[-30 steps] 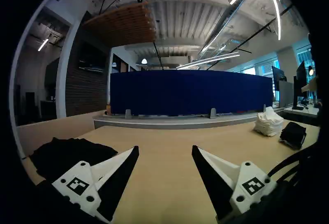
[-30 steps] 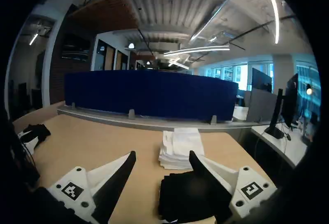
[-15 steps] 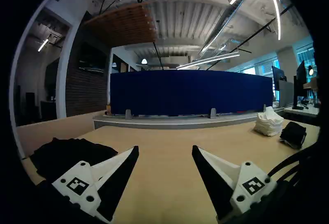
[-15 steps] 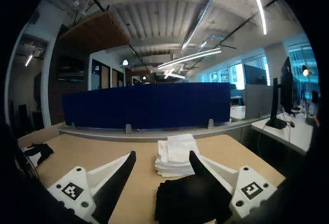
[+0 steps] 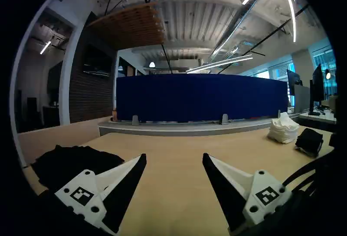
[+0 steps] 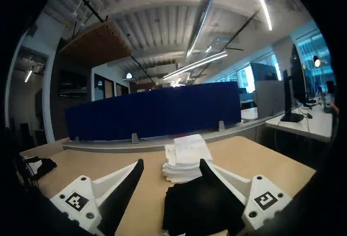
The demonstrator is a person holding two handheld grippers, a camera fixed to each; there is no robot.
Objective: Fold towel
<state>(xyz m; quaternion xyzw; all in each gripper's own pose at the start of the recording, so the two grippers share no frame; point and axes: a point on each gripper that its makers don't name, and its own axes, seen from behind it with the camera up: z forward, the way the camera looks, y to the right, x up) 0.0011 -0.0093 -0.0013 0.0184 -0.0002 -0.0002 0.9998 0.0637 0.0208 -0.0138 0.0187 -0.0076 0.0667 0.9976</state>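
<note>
Likely the black towel [image 6: 197, 205], a dark, soft, squarish folded bundle at the lower centre of the right gripper view, could be dragged out of its folds if the right gripper [image 6: 171, 162] shifts sideways. Its fingers stand wide apart, gripping nothing, and the right-hand one overlaps the cloth's edge; whether it touches I cannot tell. Just behind sits a stack of white towels [image 6: 186, 163], which a nudge could topple. In the left gripper view, the left gripper [image 5: 173, 155] is likewise spread and empty over the wooden table [image 5: 173, 184], with a rumpled black heap [image 5: 69, 163] at lower left.
</note>
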